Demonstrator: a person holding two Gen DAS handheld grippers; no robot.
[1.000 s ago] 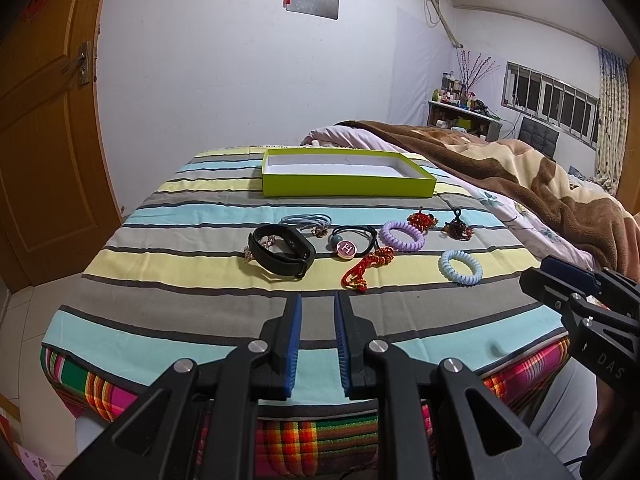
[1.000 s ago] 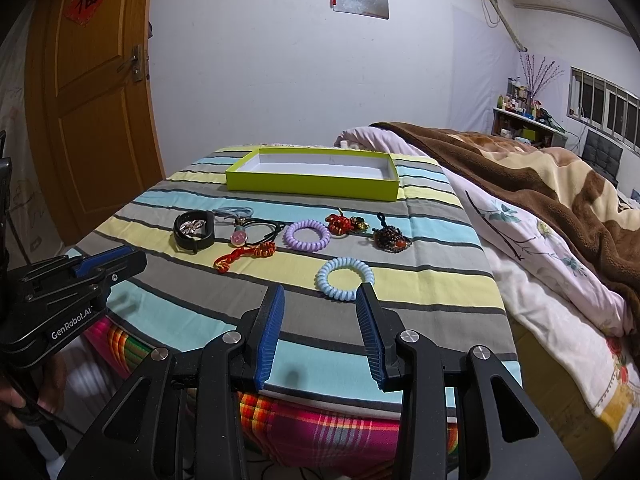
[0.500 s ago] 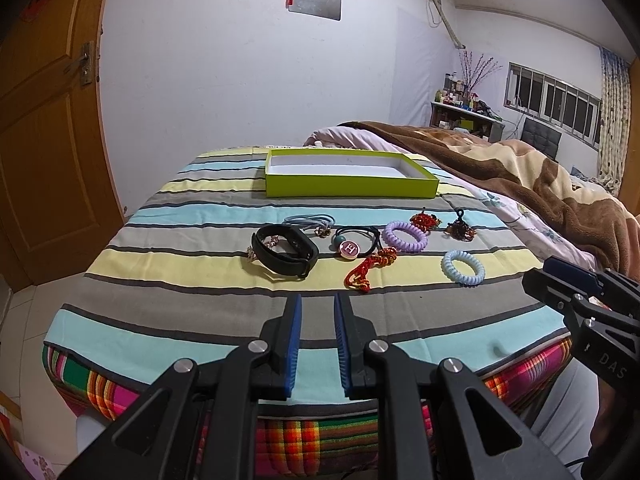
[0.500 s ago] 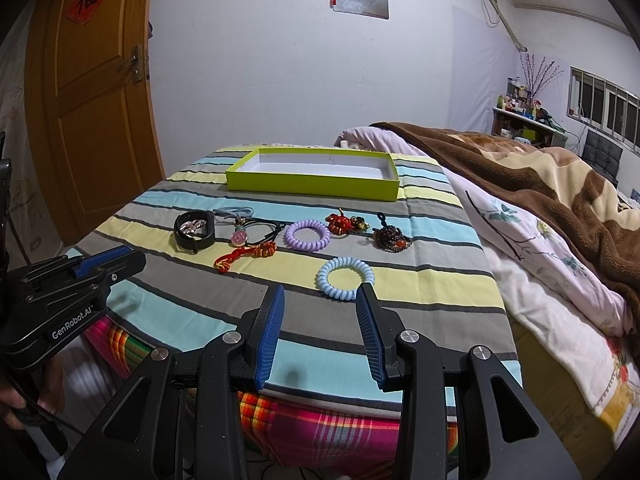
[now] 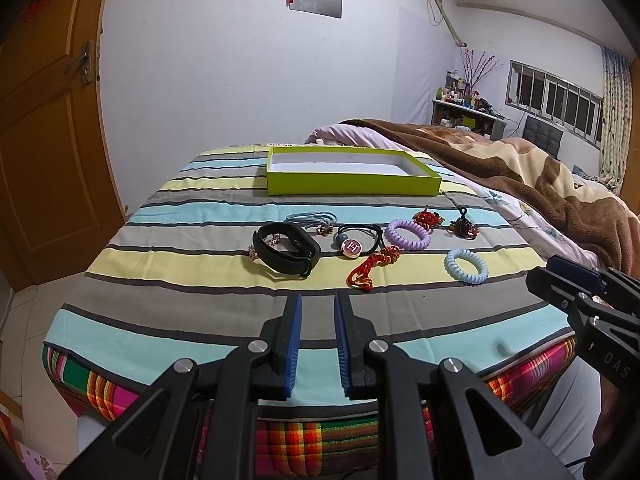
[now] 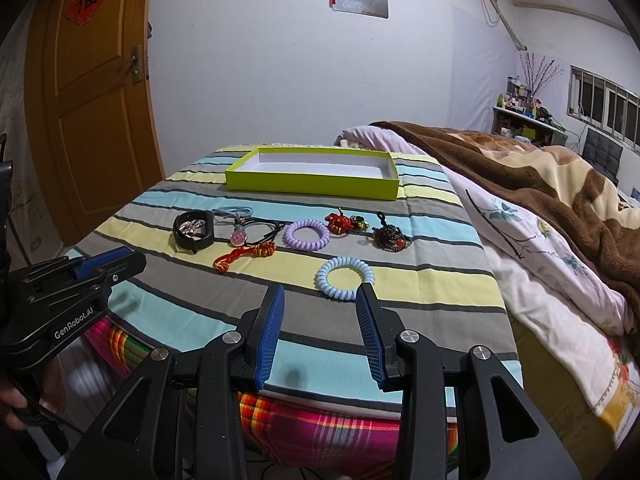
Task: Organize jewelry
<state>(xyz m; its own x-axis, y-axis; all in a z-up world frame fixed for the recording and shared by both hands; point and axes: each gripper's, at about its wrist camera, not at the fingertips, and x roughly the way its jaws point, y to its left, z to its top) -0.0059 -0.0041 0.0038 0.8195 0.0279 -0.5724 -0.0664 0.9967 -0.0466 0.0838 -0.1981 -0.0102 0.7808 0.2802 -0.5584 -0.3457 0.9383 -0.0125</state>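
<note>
Nothing is shifting since earlier: both hand-held grippers, left [image 5: 316, 312] and right [image 6: 320, 304], are hovering spread, empty. Coiled lilac [image 6: 307, 234] and blue [image 6: 345, 278] hair ties are lying before the green tray [image 6: 312, 186].

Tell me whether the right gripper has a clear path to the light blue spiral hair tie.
Probably yes. The right gripper is open and empty, and the light blue spiral hair tie lies alone just ahead of its fingertips on the striped cloth, nothing between.

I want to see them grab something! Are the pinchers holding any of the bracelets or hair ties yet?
Not yet. The left gripper and the right gripper both hang open over the striped cloth with nothing between their fingers.
</note>
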